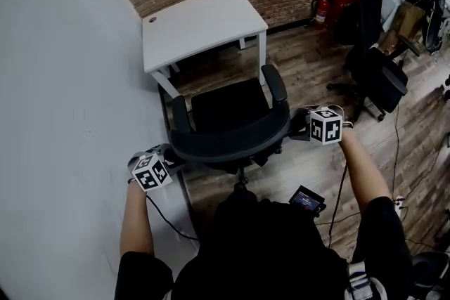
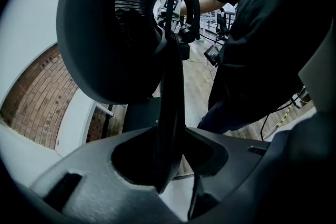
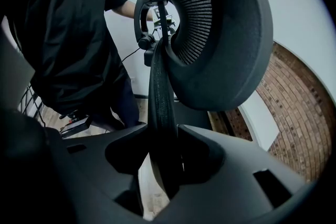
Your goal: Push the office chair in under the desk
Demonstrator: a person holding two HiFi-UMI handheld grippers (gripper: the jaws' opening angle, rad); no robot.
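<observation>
Gripping chair [image 1: 228, 109] by its back, my left tool [image 1: 171, 159] and right tool [image 1: 299, 124] both clenched its rim, for pushing toward surface [image 1: 204, 21].

No text, label, brand, number or sign can be read anywhere in these views.

Dim, even indoor light; strong fisheye bending with dark vignetted corners; close foreground in both gripper views soft.
</observation>
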